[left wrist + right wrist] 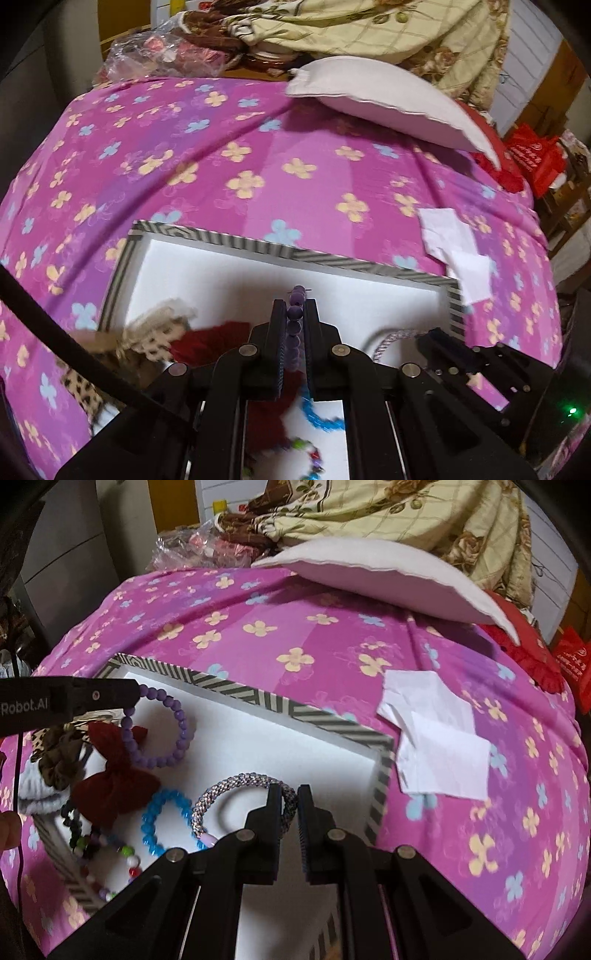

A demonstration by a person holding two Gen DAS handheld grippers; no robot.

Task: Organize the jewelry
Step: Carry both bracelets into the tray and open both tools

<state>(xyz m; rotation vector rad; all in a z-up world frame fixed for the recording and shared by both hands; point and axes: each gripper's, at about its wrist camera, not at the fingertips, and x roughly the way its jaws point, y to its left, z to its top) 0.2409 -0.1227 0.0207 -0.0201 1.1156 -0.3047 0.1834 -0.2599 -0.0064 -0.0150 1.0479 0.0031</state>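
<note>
The left gripper (294, 317) is clamped on a purple bead bracelet (162, 727), whose beads sit pinched between its two fingers and whose loop hangs over the left part of a shallow white tray (258, 746) with a grey-and-white striped rim. The right gripper (288, 801) has its jaws closed on a braided silver-lilac bangle (221, 794), gripping the band at its right side, over the tray's near right part. The tray lies on a pink flowered bedspread (258, 147). Along its left edge are crowded a dark red bow (114, 775), a leopard-print scrunchie (147, 332) and a brown one, some overlapping the rim. Near the bow lie a blue bead bracelet (162, 823) and a multicoloured bead bracelet (110, 849), close to the near rim. The far and middle parts of the tray floor are bare white, giving room between the two held pieces and the far rim. Just beyond the tray's right corner lie sheets of white paper (439, 738), apart from the rim. Farther off, a white pillow (388, 103) overhangs the bedspread, with a cream flowered blanket (351, 26) heaped behind it and a red bag (532, 158) at the far right.
</note>
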